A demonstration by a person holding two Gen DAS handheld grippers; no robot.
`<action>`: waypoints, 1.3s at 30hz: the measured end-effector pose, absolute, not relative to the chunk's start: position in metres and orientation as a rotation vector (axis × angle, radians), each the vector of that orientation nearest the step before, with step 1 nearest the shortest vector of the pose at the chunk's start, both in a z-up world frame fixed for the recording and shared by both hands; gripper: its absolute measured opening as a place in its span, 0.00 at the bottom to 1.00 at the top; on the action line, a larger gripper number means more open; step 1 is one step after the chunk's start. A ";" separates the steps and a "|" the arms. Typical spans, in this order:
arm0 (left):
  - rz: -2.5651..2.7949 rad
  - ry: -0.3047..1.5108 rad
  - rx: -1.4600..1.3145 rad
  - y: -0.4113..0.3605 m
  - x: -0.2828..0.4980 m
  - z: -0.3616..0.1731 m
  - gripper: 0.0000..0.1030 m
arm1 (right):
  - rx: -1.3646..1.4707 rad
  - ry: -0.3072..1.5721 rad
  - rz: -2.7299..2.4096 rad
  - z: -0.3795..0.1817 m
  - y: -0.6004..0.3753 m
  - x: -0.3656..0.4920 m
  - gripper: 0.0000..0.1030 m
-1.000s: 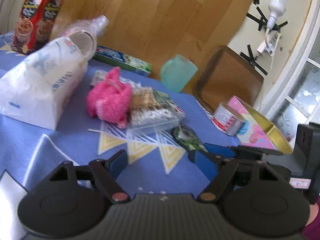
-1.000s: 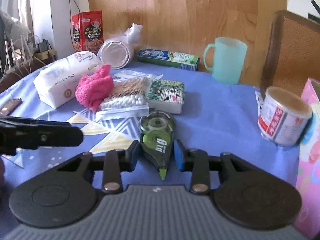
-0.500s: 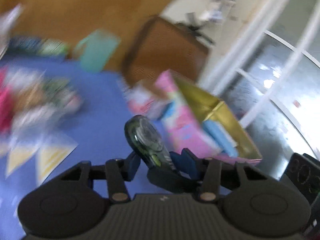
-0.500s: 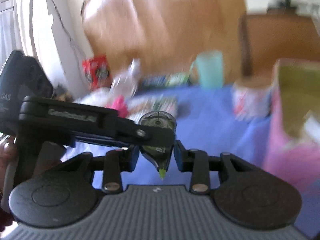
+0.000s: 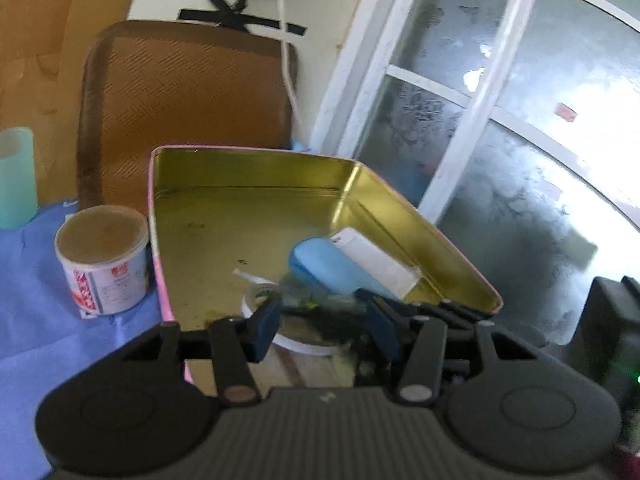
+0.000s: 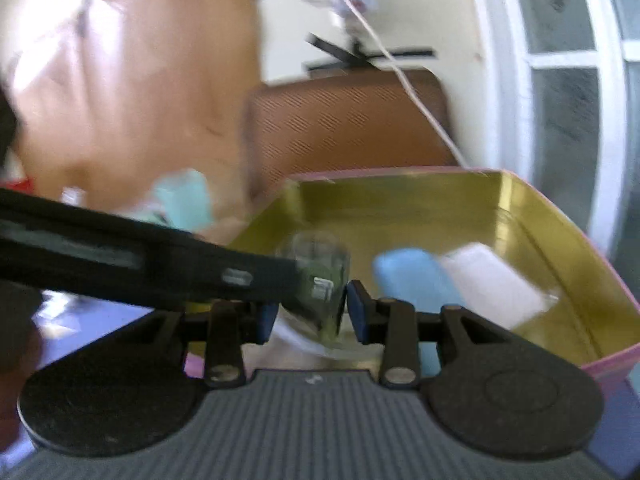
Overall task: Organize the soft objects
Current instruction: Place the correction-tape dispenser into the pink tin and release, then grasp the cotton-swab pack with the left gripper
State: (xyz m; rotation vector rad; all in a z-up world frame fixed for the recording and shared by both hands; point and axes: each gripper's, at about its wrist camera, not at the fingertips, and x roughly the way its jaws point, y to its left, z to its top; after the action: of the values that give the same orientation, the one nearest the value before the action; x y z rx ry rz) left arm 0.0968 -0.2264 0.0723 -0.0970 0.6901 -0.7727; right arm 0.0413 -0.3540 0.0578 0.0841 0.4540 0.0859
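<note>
Correction-tape dispenser is what is being carried, and in the left wrist view it is seen as a green-and-dark blur between the blue pads of the left gripper. Those jaws are opening, with the dispenser between them; whether the pads press on it cannot be told from this view. The dispenser is held just above the near end of an open pink tin with a gold inside. A blue rounded case and a white block are lying side by side on the tin's floor, and a white tape roll is seen below the dispenser. A labelled can is standing just beside the tin on the blue cloth that covers the counter. A mint cup is cut off at the left edge. A brown chair back and a frosted window are seen behind.

In the right wrist view, heavily blurred, the dispenser is gripped between the pads of the right gripper, whose jaws are set narrow around it. A black finger of the left gripper is reaching in from the left, and its tip is laid against the dispenser. Both are poised over the tin's near edge.
</note>
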 end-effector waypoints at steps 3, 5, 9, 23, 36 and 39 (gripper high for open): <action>-0.761 0.661 -0.117 -0.201 0.087 0.075 0.51 | 0.101 0.430 0.012 0.054 -0.369 0.044 0.41; -0.740 0.627 -0.125 -0.177 0.077 0.077 0.53 | 0.152 0.402 -0.002 0.057 -0.377 0.040 0.40; -0.644 0.589 -0.137 -0.117 0.055 0.070 0.58 | 0.198 0.354 0.053 0.068 -0.372 0.032 0.39; -0.113 0.571 -0.337 0.102 0.014 0.005 0.61 | -0.037 0.483 0.626 0.066 -0.152 0.068 0.40; -0.236 0.519 -0.495 0.121 0.010 0.000 0.65 | 0.212 0.809 0.661 0.025 -0.121 0.122 0.06; -0.262 0.523 -0.483 0.117 0.008 0.001 0.68 | 0.159 0.773 0.692 0.033 -0.147 0.078 0.05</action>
State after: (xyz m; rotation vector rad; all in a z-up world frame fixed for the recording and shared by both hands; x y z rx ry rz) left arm 0.0082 0.1171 0.0007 -0.4835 0.5233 -0.2623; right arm 0.0782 -0.1470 0.0328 0.1588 0.7730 0.6924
